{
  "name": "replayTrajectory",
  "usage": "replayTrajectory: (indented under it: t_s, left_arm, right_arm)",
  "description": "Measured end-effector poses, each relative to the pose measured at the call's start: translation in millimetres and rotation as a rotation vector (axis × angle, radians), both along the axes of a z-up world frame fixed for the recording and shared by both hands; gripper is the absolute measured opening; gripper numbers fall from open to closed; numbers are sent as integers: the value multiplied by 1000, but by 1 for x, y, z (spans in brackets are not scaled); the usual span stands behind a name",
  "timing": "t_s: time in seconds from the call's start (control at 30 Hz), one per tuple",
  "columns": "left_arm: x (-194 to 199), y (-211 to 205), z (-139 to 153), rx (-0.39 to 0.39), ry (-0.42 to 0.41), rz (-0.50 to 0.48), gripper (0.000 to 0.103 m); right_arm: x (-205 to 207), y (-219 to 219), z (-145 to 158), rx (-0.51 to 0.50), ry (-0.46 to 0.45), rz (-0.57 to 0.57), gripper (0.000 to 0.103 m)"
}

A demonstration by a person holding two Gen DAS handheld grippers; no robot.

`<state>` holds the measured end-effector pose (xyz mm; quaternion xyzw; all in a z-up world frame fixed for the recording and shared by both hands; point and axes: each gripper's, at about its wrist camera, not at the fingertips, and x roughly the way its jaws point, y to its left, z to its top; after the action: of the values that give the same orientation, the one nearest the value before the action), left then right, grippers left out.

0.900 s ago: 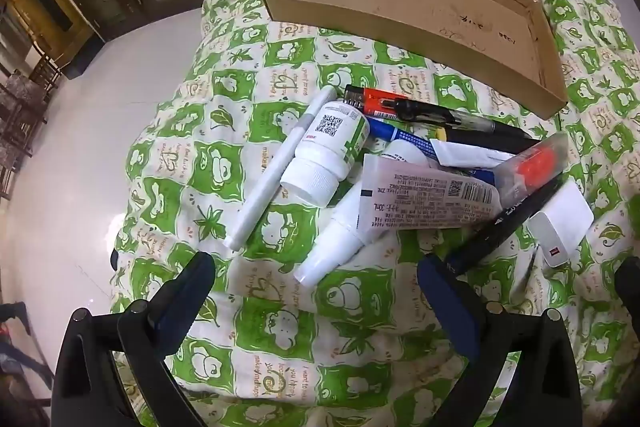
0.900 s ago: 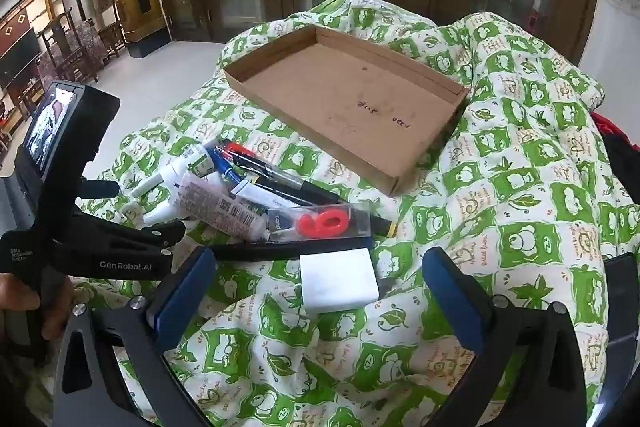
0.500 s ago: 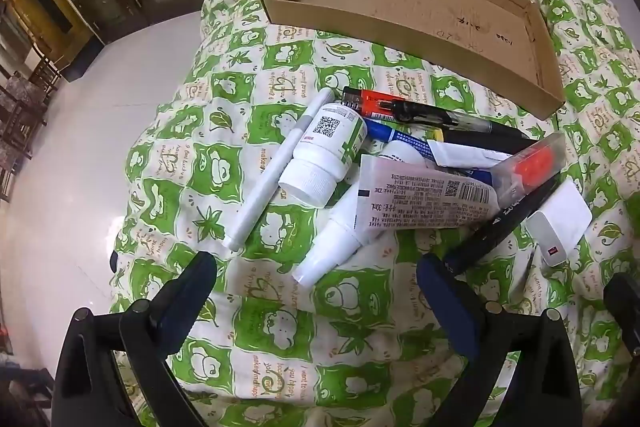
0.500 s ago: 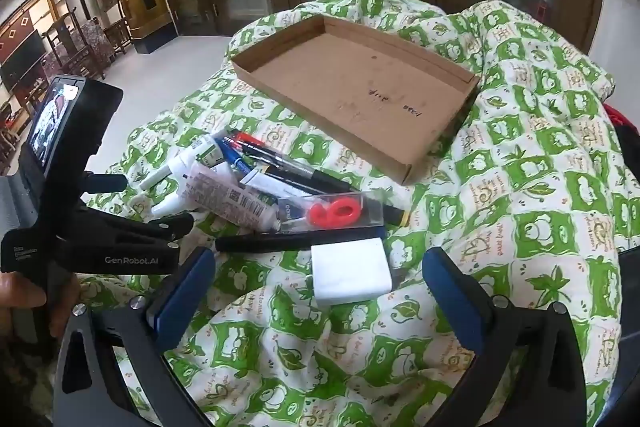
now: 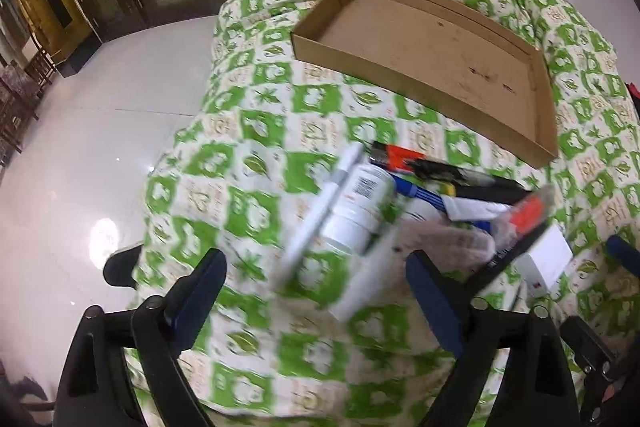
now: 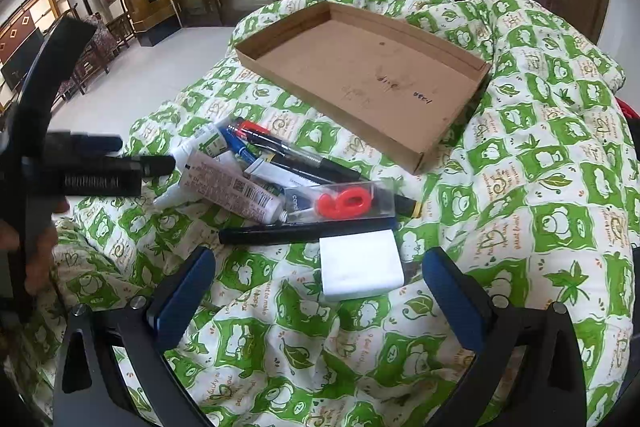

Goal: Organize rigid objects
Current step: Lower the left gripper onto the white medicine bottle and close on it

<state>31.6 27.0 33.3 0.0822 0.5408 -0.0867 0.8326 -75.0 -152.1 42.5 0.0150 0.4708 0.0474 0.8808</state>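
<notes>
left gripper (image 5: 316, 287): black frame, dark blue finger pads, silver screws | right gripper (image 6: 318, 291): same black frame, blue pads, silver screws; white lettering on left handle

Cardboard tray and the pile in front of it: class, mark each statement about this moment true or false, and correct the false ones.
1. The cardboard tray already holds two pens. False: it holds no objects; only handwriting marks its floor.
2. The white block lies on the quilt nearest the right hand-held gripper. True.
3. The right hand-held gripper is shut on the black marker. False: its jaws are wide open and hold nothing.
4. A red figure sits inside a clear packet on the pile. True.
5. The left hand-held gripper is open. True.
6. The white bottle stands upright. False: it lies on its side.
</notes>
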Motion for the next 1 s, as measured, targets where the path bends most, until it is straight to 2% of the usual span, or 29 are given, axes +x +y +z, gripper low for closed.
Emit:
replayTrajectory:
  t_s: [0.13,0.23,0.3,0.37,0.57,0.83,1.0]
  left_arm:
    - [5,3,-2,-11,20,-10,81]
    - [8,-2,-7,-1,31,-37,66]
    - [12,-7,-10,4,39,-62,46]
    - [14,-12,-13,11,47,-87,38]
    - [24,-29,-21,24,65,-148,38]
    - [35,-46,-34,45,82,-163,38]
    - [36,-58,-41,108,59,-190,38]
  right_arm:
    - [1,-2,-1,11,3,-9,103]
    - [2,-4,-2,18,6,-15,103]
    - [2,-3,-3,16,11,-13,103]
    - [2,-2,-4,14,14,-9,103]
    - [3,-3,-7,21,19,-12,103]
    - [6,-5,-11,26,34,-10,103]
    - [8,-3,-13,23,42,-7,103]
